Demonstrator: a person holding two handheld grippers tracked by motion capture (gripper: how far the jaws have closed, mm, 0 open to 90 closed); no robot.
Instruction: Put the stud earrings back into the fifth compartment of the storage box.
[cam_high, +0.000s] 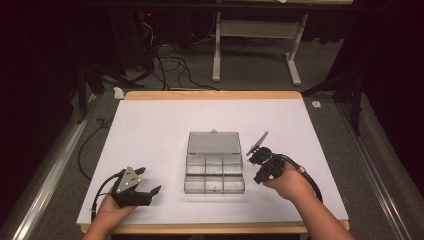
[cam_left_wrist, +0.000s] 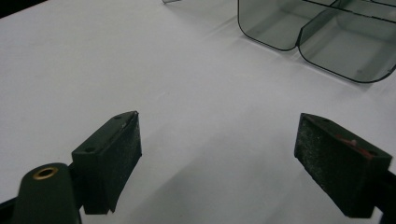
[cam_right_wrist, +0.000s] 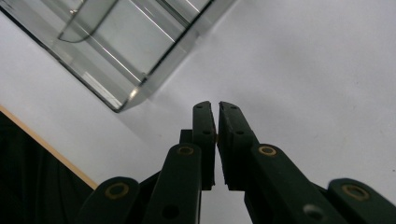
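A clear plastic compartment box lies in the middle of the white table, its lid folded back flat behind it. Its compartments look empty. My left gripper rests near the front left, a short way left of the box, jaws wide open with nothing between them. In the left gripper view the gripper points over bare table toward the box's rounded compartments. My right gripper hangs just right of the box, tilted. In the right gripper view its jaws are shut, with the box's corner close by.
The table's wooden front edge runs near my right gripper. Beyond the table's far edge are cables on the floor and a white stand's legs. A metal rail runs along the left side.
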